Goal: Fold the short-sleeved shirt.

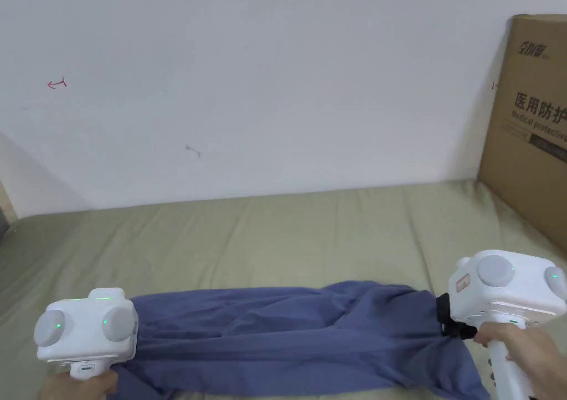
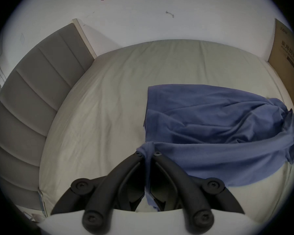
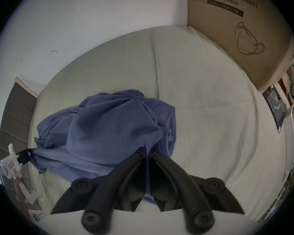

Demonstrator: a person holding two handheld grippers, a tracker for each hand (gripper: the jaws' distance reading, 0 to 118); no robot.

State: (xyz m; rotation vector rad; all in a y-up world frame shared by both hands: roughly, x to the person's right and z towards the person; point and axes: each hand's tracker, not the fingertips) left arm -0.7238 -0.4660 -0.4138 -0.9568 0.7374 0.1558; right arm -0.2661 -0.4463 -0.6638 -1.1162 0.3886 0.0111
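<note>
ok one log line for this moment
left gripper: shut on shirt | right gripper: shut on shirt | shirt stretched between, over bed

In your head view the left tongs (image 1: 133,329) sit hidden behind their white housing, the shirt (image 1: 288,340) runs off the bottom edge, and the cardboard box (image 1: 531,135) is cut by the right edge.

The head view looks down and forward across the bed (image 1: 310,224) toward the wall at 12 o'clock. Each gripper view sits close behind its own jaws, facing the same wall. All three share the blue shirt (image 1: 288,340), and the cardboard box (image 1: 531,141) at 2 o'clock.
</note>
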